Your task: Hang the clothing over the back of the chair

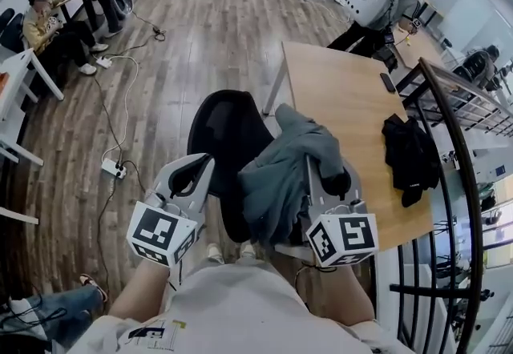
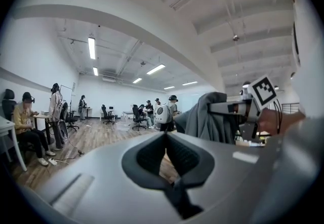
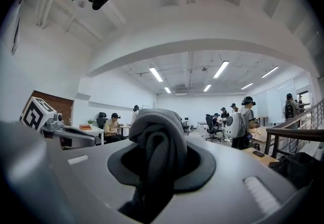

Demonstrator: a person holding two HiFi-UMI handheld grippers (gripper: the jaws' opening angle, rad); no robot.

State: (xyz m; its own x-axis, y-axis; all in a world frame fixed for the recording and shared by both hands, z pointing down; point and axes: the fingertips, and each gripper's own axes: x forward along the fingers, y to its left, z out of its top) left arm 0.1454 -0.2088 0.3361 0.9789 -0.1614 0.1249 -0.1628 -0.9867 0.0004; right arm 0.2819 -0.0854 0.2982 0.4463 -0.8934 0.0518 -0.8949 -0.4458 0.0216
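A grey garment (image 1: 282, 176) hangs bunched from my right gripper (image 1: 325, 174), which is shut on its fabric. In the right gripper view the cloth (image 3: 157, 139) fills the gap between the jaws and bulges above them. Below and to its left in the head view stands the black office chair (image 1: 224, 132), and the garment's lower folds overlap the chair's right side. My left gripper (image 1: 207, 160) hovers over the chair's left edge, apart from the garment. In the left gripper view its tips (image 2: 165, 136) meet with nothing between them, and the garment (image 2: 205, 119) shows at the right.
A wooden table (image 1: 337, 88) stands right of the chair with a black garment (image 1: 410, 156) and a phone (image 1: 388, 82) on it. A dark railing (image 1: 458, 160) curves along the right. A power strip (image 1: 113, 169) with cables lies on the floor at left. People sit and stand at far desks.
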